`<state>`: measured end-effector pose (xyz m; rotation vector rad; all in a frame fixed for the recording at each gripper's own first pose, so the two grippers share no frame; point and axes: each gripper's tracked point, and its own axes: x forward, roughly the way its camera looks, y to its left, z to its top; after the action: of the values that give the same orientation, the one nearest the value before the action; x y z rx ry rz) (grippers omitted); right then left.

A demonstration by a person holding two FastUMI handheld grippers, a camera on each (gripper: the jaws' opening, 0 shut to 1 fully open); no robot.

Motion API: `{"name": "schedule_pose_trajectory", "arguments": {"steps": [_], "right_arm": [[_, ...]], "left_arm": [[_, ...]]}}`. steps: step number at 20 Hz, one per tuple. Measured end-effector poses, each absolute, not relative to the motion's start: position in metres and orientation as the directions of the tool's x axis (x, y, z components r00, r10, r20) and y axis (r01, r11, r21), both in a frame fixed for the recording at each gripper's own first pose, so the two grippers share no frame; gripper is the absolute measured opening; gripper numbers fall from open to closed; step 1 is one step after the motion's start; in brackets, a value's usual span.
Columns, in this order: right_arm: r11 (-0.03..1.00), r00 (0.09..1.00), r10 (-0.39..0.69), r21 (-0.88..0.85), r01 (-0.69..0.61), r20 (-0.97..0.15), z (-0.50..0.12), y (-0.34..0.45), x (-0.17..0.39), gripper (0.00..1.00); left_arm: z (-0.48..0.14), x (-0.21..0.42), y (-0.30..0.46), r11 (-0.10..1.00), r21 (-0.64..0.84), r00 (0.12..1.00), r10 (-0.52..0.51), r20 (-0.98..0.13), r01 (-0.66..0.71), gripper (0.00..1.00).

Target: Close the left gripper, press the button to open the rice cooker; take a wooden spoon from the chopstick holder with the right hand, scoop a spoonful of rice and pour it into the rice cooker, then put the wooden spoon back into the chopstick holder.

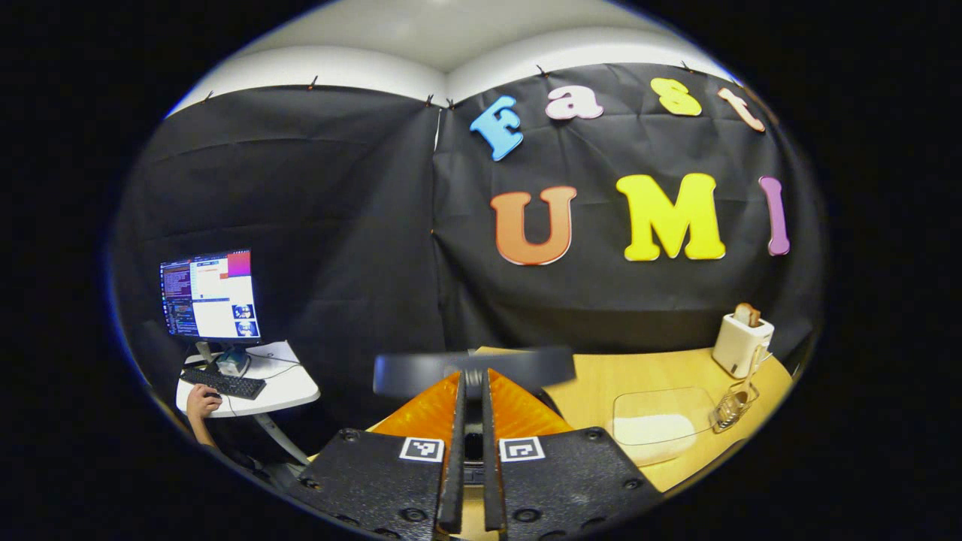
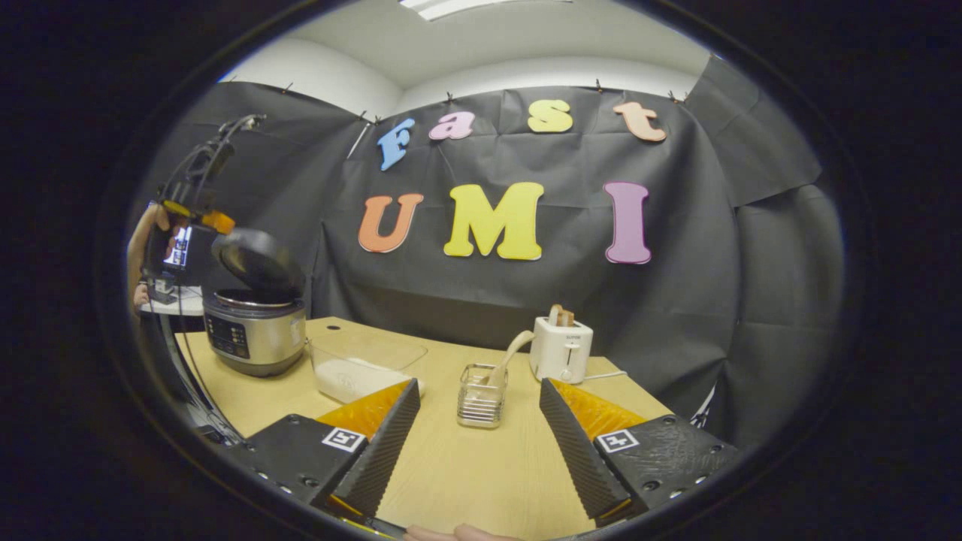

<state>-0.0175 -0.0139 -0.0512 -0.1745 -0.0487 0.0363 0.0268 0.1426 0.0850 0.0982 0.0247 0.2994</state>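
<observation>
In the right gripper view the silver rice cooker [image 2: 255,334] stands at the table's left end with its dark lid [image 2: 259,263] raised. Above and left of that lid a hand holds my left gripper [image 2: 192,214]. In the left gripper view, my left gripper [image 1: 473,379] is shut on nothing, and the blurred dark lid [image 1: 421,373] sits just past its tips. My right gripper [image 2: 478,385] is open and low over the table. Straight ahead of it stands the wire chopstick holder [image 2: 481,402], with the wooden spoon [image 2: 512,349] leaning in it. A clear container of rice [image 2: 361,372] lies beside the cooker.
A white toaster [image 2: 560,349] with bread stands behind the holder, near the table's back edge. From the left gripper view, the rice container [image 1: 654,428], holder [image 1: 733,406] and toaster [image 1: 742,342] lie to the right. Left of the table, a person's hand [image 1: 199,402] rests at a keyboard under a monitor [image 1: 210,297].
</observation>
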Motion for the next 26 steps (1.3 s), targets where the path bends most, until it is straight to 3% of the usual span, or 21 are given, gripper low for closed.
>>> {"name": "schedule_pose_trajectory", "arguments": {"steps": [2, 4, 8, 19, 26], "right_arm": [[0.986, 0.999, 0.03, -0.167, -0.022, 0.044, -0.052, -0.018, -0.016, 0.95], [0.986, 0.999, 0.015, -0.165, -0.009, 0.034, -0.054, -0.022, -0.013, 0.96], [0.984, 1.0, 0.008, -0.176, -0.002, 0.03, -0.054, -0.022, -0.015, 0.96], [0.989, 1.0, -0.014, -0.145, 0.012, -0.01, -0.056, -0.022, 0.012, 0.95], [0.994, 0.999, -0.044, -0.099, 0.042, -0.019, -0.031, -0.024, 0.076, 0.96]], "left_arm": [[0.087, 0.014, 0.123, 0.968, 0.07, 0.971, 0.24, 0.011, -0.24, 0.27], [0.084, 0.006, 0.105, 0.979, 0.066, 0.981, 0.193, 0.021, -0.194, 0.31], [0.069, -0.006, 0.095, 0.977, 0.105, 0.983, 0.186, 0.011, -0.186, 0.83], [0.017, -0.014, 0.076, 0.99, 0.062, 0.992, 0.126, -0.021, -0.124, 0.83], [0.015, -0.016, 0.069, 0.988, 0.112, 0.994, 0.108, -0.017, -0.105, 0.83]]}}
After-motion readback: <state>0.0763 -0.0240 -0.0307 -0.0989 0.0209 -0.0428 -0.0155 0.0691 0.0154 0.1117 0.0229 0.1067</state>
